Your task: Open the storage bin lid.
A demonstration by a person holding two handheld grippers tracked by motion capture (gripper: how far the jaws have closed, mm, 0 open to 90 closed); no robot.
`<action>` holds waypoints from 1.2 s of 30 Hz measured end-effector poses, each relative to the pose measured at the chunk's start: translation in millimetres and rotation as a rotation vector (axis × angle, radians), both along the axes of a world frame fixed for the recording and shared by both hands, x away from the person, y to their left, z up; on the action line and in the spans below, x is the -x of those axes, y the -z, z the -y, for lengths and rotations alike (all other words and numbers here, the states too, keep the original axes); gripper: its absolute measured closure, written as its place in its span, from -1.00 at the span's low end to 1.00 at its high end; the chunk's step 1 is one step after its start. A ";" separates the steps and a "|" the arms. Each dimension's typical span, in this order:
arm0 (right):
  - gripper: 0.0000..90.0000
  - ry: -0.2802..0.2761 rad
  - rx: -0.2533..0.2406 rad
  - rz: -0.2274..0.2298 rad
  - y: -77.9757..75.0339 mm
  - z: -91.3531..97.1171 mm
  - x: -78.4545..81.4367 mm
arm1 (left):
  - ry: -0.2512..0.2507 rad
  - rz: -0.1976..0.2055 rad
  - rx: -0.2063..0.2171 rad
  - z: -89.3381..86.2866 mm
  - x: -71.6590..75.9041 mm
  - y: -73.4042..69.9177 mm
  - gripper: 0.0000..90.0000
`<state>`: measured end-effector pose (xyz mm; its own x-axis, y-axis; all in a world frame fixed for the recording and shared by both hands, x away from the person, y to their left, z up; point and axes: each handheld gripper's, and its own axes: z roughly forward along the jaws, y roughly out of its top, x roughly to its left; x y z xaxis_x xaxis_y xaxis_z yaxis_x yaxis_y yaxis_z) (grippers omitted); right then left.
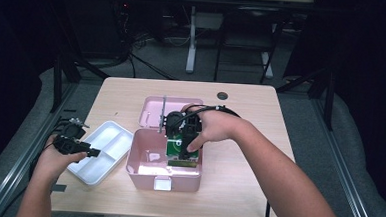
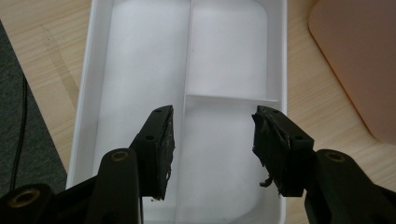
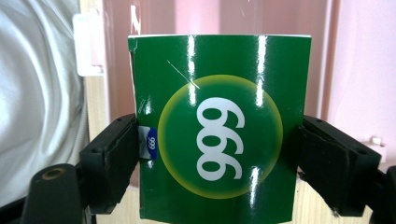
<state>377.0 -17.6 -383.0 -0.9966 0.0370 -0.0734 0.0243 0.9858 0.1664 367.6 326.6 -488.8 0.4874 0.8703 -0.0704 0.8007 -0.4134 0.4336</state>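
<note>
A green box (image 3: pixel 219 130) printed with "999" in a yellow circle sits between the jaws of my right gripper (image 3: pixel 219 154), which is shut on its two sides. In the high view that gripper (image 1: pixel 185 147) holds the green box (image 1: pixel 175 146) down inside the open pink case (image 1: pixel 143 158) at the table's middle. My left gripper (image 2: pixel 212 154) is open, its jaws spread over the white divided tray (image 2: pixel 144 70) with nothing between them. From above, the left gripper (image 1: pixel 94 152) rests at the tray's (image 1: pixel 112 134) left edge.
The pink case's lid (image 1: pixel 151 109) lies open behind it. A round cable hole (image 1: pixel 222 95) marks the table's far side. A white latch (image 1: pixel 162 183) sits on the case's front wall. Table legs and cables stand beyond the far edge.
</note>
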 end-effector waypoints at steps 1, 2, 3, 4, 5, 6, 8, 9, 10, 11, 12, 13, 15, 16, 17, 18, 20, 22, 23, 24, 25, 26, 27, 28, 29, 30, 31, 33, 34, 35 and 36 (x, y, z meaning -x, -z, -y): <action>-0.61 0.001 0.006 0.002 2.8 -0.1 -0.3 | 0.001 -0.001 0.000 0.2 -0.1 0.2 0.07; -0.61 0.000 0.013 0.005 5.5 -0.2 -0.7 | 0.000 -0.002 0.001 0.5 -0.2 0.5 0.07; -0.61 0.004 0.015 0.004 8.3 -0.3 -1.5 | 0.001 -0.001 -0.001 0.6 -0.3 0.6 0.07; -0.61 0.010 0.014 -0.003 10.5 -0.3 -2.0 | 0.000 -0.001 0.001 0.6 -0.4 0.7 0.07; -0.61 0.011 0.010 -0.008 12.9 -0.4 -2.2 | -0.003 -0.001 0.002 0.6 -0.4 0.9 0.07; -0.61 0.009 0.009 -0.011 15.4 -0.7 -2.5 | -0.003 -0.001 0.000 0.5 -0.6 1.0 0.07; -0.61 0.006 0.015 -0.010 19.8 -1.5 -2.5 | -0.005 -0.002 0.000 0.6 -0.4 1.2 0.07; -0.61 0.002 0.016 -0.006 22.4 -2.0 -2.9 | -0.002 -0.002 0.001 0.6 -0.4 1.3 0.07; -0.61 0.003 0.022 -0.009 24.8 -2.3 -3.2 | -0.002 -0.002 0.000 0.7 -0.3 1.3 0.07; -0.61 -0.001 0.024 -0.011 28.0 -2.5 -3.9 | -0.002 -0.002 -0.002 0.8 -0.3 1.2 0.07; -0.61 0.000 0.024 -0.013 30.8 -2.4 -4.5 | -0.001 -0.002 -0.002 0.8 -0.3 1.3 0.07; -0.62 0.004 0.026 -0.014 32.4 -2.2 -4.8 | -0.001 -0.003 -0.001 0.9 -0.3 1.4 0.07; -0.62 0.003 0.032 -0.014 36.3 -1.7 -5.8 | -0.003 -0.002 -0.001 1.1 -0.4 1.9 0.07; -0.62 0.001 0.028 -0.012 38.3 -1.4 -6.4 | -0.005 -0.004 -0.001 1.1 -0.4 2.1 0.07; -0.62 0.010 0.033 -0.015 39.4 -1.1 -6.3 | -0.006 -0.004 0.000 1.1 -0.4 2.2 0.07; -0.62 0.007 0.033 -0.015 40.7 -0.6 -6.9 | -0.006 -0.004 -0.001 1.0 -0.4 2.3 0.07; -0.62 0.008 0.029 -0.015 42.8 0.2 -7.8 | -0.006 -0.004 -0.002 0.8 -0.5 2.1 0.07; -0.62 0.013 0.024 -0.018 44.7 0.6 -8.4 | -0.006 -0.003 -0.004 0.7 -0.5 1.9 0.07; -0.62 0.014 0.025 -0.018 45.8 0.5 -8.7 | -0.006 -0.003 -0.004 0.7 -0.5 1.9 0.07; -0.62 0.014 0.023 -0.015 46.9 0.4 -9.0 | -0.006 -0.003 -0.004 0.7 -0.6 1.9 0.07; -0.62 0.016 0.025 -0.012 48.2 0.1 -9.2 | -0.007 -0.004 -0.003 0.8 -0.6 2.2 0.07; -0.62 0.017 0.023 -0.012 50.4 0.0 -10.4 | -0.007 -0.006 -0.004 0.9 -0.7 2.5 0.07; -0.62 0.021 0.025 -0.017 52.2 0.0 -11.0 | -0.005 -0.007 -0.006 0.9 -0.8 2.7 0.07; -0.62 0.024 0.027 -0.018 54.9 0.1 -11.4 | -0.005 -0.007 -0.006 0.9 -0.8 2.8 0.07; -0.62 0.022 0.033 -0.018 56.2 0.2 -11.9 | -0.004 -0.007 -0.005 0.9 -0.8 2.8 0.07; -0.62 0.025 0.033 -0.018 58.3 0.5 -12.3 | -0.004 -0.006 -0.006 0.9 -0.8 2.8 0.07; -0.62 0.028 0.032 -0.018 60.0 0.9 -12.8 | -0.004 -0.006 -0.006 0.8 -0.8 2.8 0.07; -0.63 0.035 0.029 -0.016 63.1 1.4 -13.5 | -0.004 -0.006 -0.007 0.6 -0.8 2.9 0.07; -0.63 0.032 0.033 -0.011 64.8 1.6 -14.2 | -0.005 -0.008 -0.007 0.6 -0.8 3.0 0.07; -0.63 0.037 0.034 -0.011 65.7 1.5 -14.2 | -0.005 -0.008 -0.008 0.6 -0.9 3.1 0.07; -0.63 0.036 0.034 -0.011 66.7 1.6 -14.9 | -0.005 -0.008 -0.008 0.6 -0.9 3.1 0.07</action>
<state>391.8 -19.2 -449.7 -0.9954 0.0703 -0.0645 0.0613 0.9893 0.1325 368.5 326.0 -491.8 0.4823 0.8734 -0.0669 0.8062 -0.4128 0.4238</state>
